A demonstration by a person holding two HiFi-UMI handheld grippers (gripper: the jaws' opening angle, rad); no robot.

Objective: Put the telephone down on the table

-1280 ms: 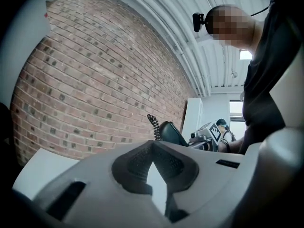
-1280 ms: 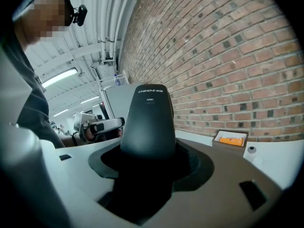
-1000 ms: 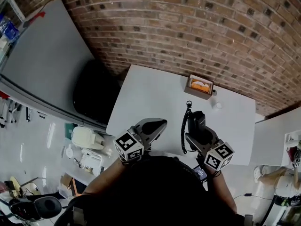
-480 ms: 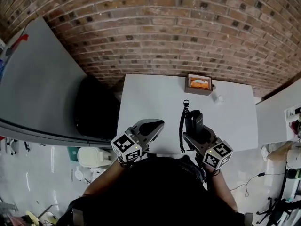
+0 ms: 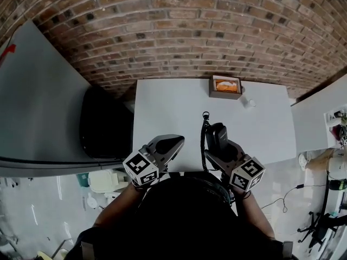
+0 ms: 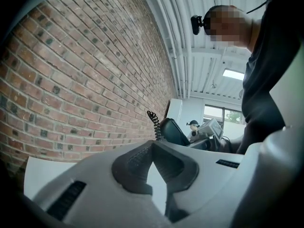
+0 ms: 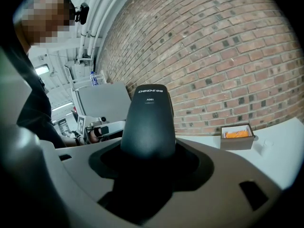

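Note:
The telephone is a black handset [image 5: 216, 134] with a coiled black cord [image 5: 204, 140] hanging on its left side. My right gripper [image 5: 219, 148] is shut on it and holds it over the near part of the white table [image 5: 173, 104]. In the right gripper view the handset [image 7: 149, 120] stands up out of the jaws, which clamp its lower end. My left gripper [image 5: 175, 141] hovers at the table's near edge, shut with nothing in it. In the left gripper view the handset [image 6: 174, 132] and cord [image 6: 154, 123] show beyond the closed jaws.
A small brown box with something orange inside [image 5: 225, 86] sits at the table's far edge, by the brick wall [image 5: 179, 31]. A small white object [image 5: 248, 103] lies to its right. A black chair-like shape [image 5: 103, 124] stands left of the table, next to a grey panel [image 5: 38, 102].
The head view has swung, so the table now lies square in front. Both grippers keep their places at the near edge, with the handset still in the right one.

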